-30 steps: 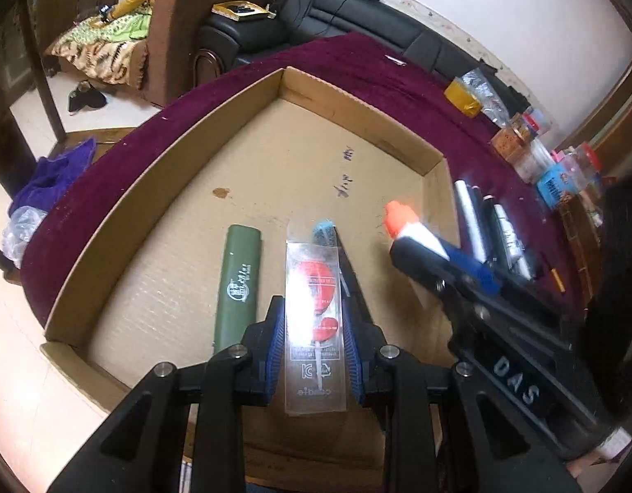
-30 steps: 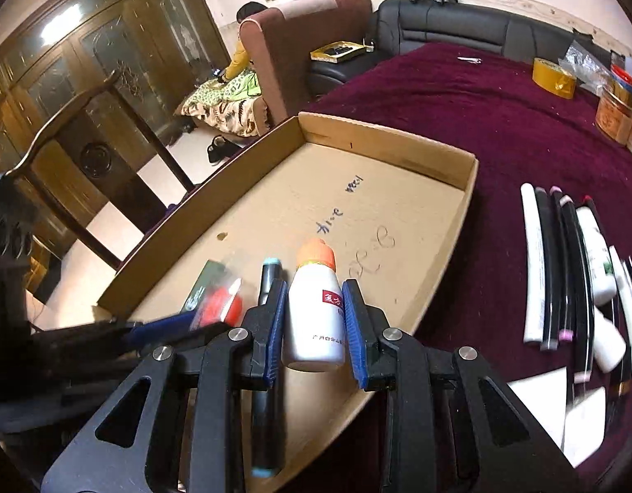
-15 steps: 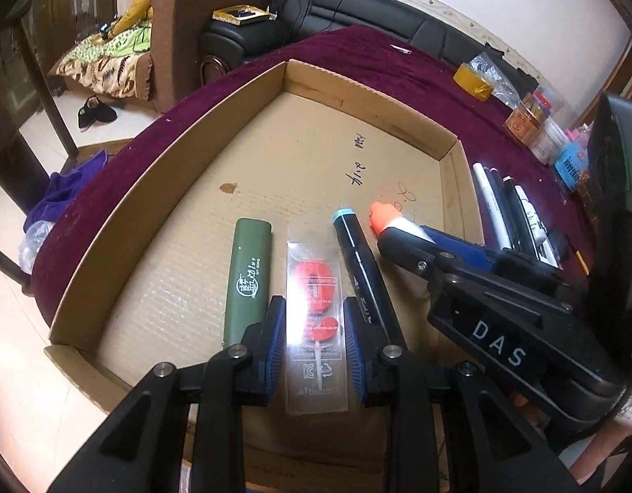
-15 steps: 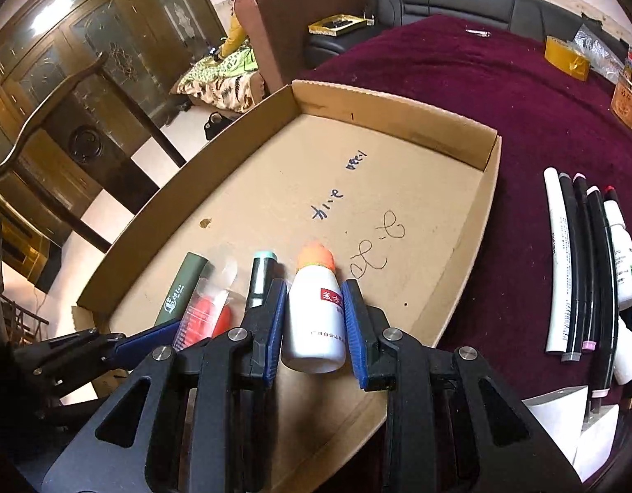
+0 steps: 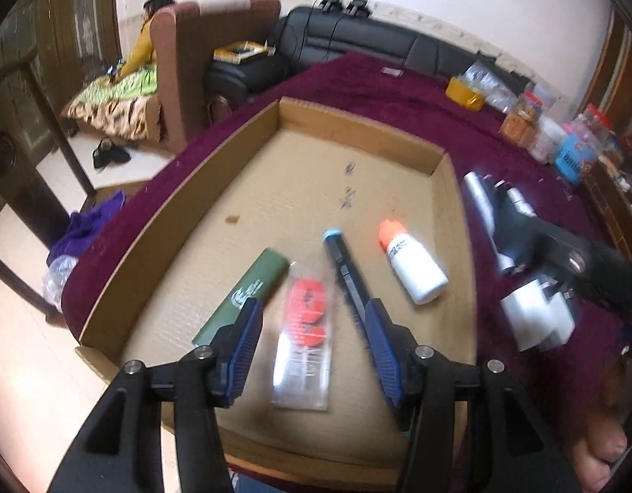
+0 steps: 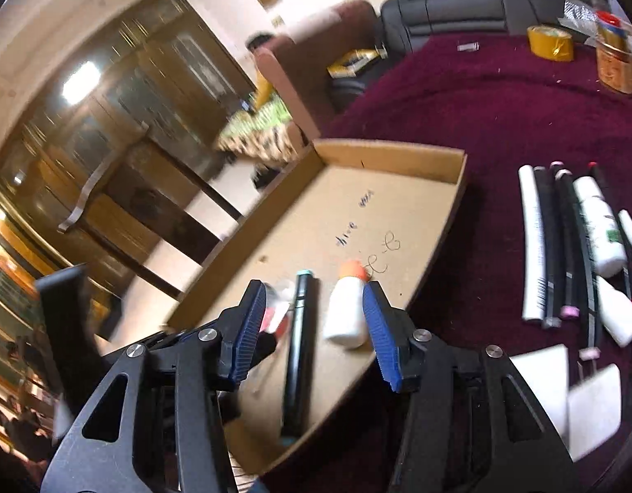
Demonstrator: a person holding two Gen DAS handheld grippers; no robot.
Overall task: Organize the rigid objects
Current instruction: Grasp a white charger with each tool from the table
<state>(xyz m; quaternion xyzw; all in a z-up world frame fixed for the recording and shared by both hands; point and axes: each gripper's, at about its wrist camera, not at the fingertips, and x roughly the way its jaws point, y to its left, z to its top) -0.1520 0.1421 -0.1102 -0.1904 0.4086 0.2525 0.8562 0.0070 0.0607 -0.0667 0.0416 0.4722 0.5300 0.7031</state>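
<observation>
I could read nothing: the handwriting on the cardboard tray (image 5: pixel 217 189) floor and the print on the green tube (image 5: pixel 250 291) were blurred. In the tray lay, left to right, that tube, a clear packet (image 5: pixel 303 341) with red shapes, a black marker (image 5: pixel 349 279) and a white bottle (image 5: pixel 414 267) with an orange cap. My left gripper (image 5: pixel 312 353) was opening over the packet, pads clear. My right gripper (image 6: pixel 312 328) was opening too, the bottle (image 6: pixel 347 312) lying free beside its right pad. Pens and tubes (image 6: pixel 562 246) lay right on the maroon cloth (image 6: pixel 501 102).
</observation>
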